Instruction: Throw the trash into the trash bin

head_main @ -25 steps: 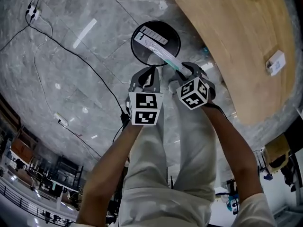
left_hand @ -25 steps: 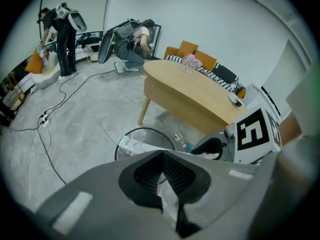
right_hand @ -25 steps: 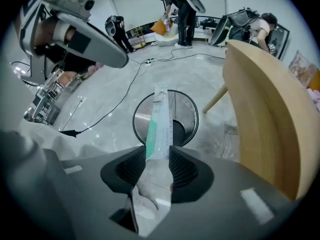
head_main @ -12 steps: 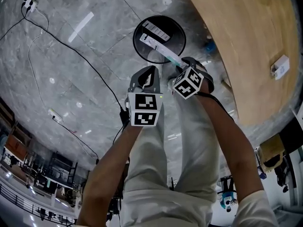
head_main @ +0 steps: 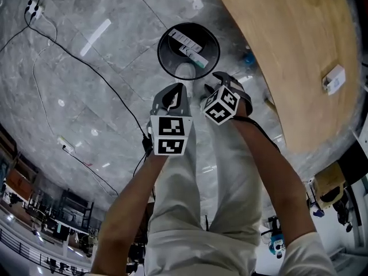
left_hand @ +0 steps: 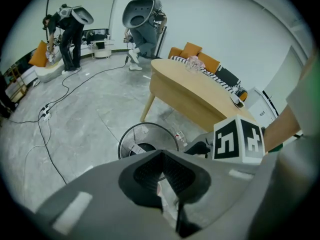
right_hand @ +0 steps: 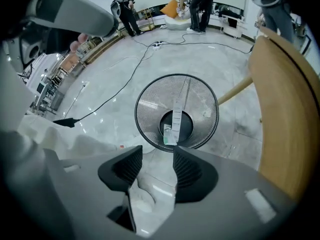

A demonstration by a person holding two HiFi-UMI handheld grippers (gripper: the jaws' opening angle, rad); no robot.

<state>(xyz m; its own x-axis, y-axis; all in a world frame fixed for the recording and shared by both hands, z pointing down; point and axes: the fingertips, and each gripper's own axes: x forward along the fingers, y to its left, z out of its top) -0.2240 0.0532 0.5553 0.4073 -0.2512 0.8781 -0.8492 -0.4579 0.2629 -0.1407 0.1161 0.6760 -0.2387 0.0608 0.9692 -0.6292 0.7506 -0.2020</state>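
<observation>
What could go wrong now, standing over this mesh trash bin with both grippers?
The right gripper, jaws just opened with nothing between them, hangs over the mesh trash bin; dropping lower could tip it. The white strip leans up the bin's wall and might spill out then. The black cable trails close by: a possible trip hazard.

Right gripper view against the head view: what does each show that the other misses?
Only the right gripper view: the right gripper's jaws, apart with nothing between them, having just been opening. Only the head view: the person's forearms and a small white box on the wooden table. Both: the mesh trash bin with a long wrapper inside, and that table's edge.
</observation>
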